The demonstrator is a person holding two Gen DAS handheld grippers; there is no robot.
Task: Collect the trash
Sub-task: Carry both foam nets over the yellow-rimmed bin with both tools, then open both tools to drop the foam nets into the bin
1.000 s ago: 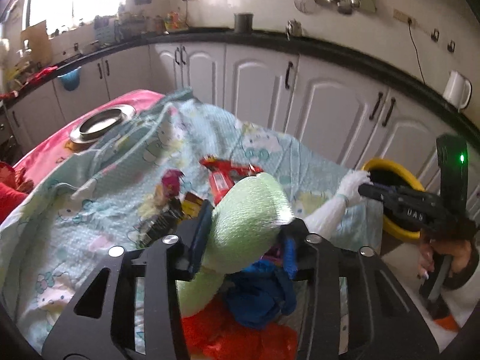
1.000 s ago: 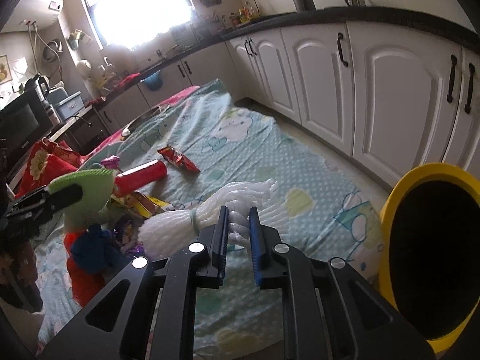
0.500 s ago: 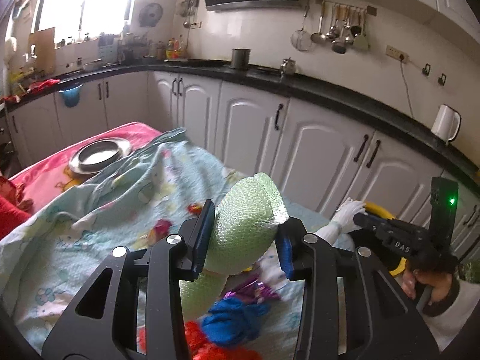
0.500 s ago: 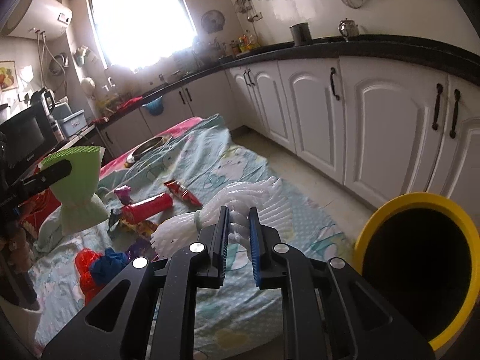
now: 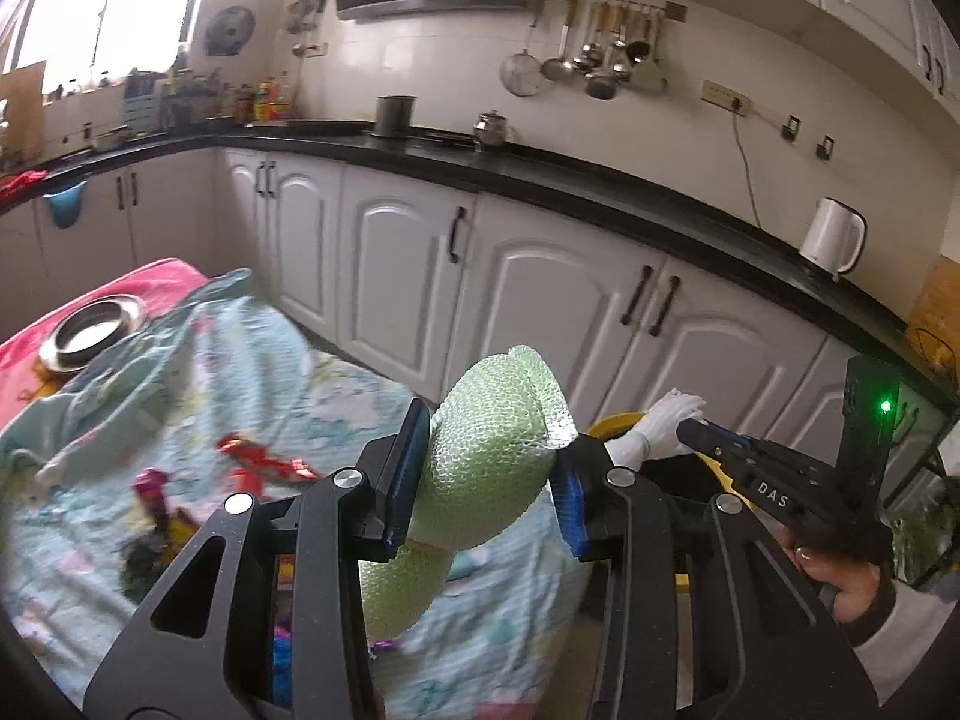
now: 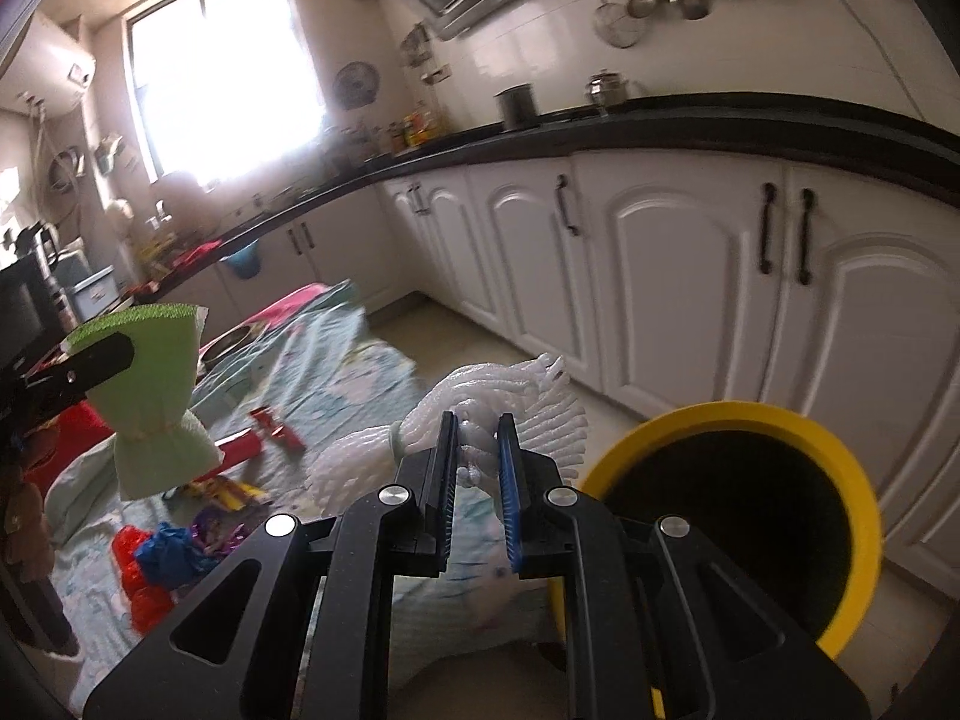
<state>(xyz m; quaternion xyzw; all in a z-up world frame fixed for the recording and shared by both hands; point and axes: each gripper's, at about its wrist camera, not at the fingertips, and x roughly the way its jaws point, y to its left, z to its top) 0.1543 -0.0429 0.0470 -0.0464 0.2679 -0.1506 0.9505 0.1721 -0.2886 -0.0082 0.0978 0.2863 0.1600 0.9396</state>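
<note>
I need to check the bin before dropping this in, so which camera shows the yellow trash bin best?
The right wrist view: the yellow trash bin shows its full rim and dark opening at lower right. In the left wrist view only a sliver of its rim peeks out behind the green foam net.

Wrappers (image 6: 273, 429) are lying scattered on the cloth-covered table (image 6: 336, 372), the bin (image 6: 735, 522) is standing on the floor right of it, before the cabinets (image 6: 660, 276) running under the counter (image 5: 540, 171) behind.
</note>
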